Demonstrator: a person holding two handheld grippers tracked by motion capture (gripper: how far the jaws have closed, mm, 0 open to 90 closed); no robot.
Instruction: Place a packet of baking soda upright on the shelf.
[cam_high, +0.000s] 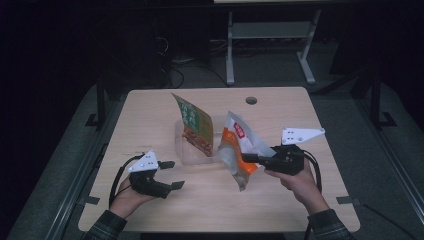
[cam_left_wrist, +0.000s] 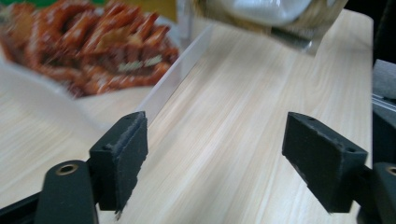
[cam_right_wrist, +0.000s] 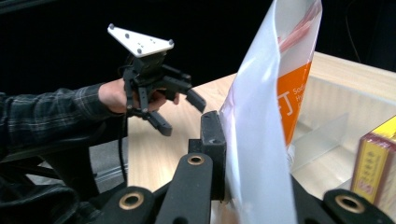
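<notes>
We hold the orange bag (cam_high: 240, 150) clamped in our right gripper (cam_high: 248, 158), lifted just beside the clear bin (cam_high: 192, 160) where the green bag (cam_high: 196, 127) stands. Our left gripper (cam_high: 171, 174) hangs wide open and empty over the table (cam_high: 280, 200). Next, probably, we lower the orange bag into the bin, keeping clear of the green one.

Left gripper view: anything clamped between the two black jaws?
No, the left gripper has its jaws standing wide apart with just the bare pale wooden table showing between the pads.
</notes>
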